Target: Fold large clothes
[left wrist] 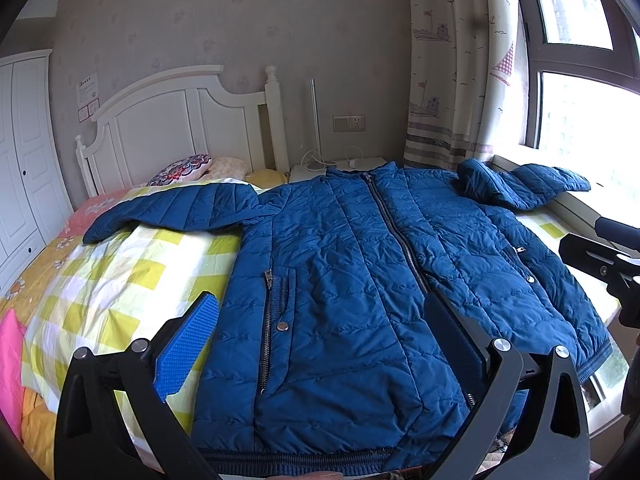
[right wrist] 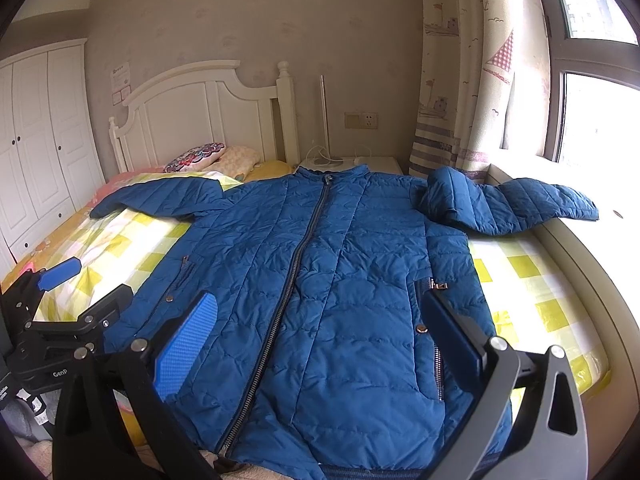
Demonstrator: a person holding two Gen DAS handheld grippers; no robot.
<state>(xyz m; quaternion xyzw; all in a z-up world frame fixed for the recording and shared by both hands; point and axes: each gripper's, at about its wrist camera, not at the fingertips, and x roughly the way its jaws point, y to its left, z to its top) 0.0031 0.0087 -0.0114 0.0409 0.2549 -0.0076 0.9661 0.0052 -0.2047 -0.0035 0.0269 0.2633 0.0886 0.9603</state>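
Left wrist view: blue quilted zip-up puffer jacket (left wrist: 360,280) flat, front up, on yellow-checked bed (left wrist: 120,276), collar at 12 o'clock. Left gripper (left wrist: 320,344) and right gripper (right wrist: 320,344) fingers spread wide, holding nothing, above hem.

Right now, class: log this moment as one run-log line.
jacket: flat on bed, zipped, unfolded | left gripper: open, empty | right gripper: open, empty

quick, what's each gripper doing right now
Left gripper: open, holding nothing, above the blue jacket.
Right gripper: open, holding nothing, above the same jacket.
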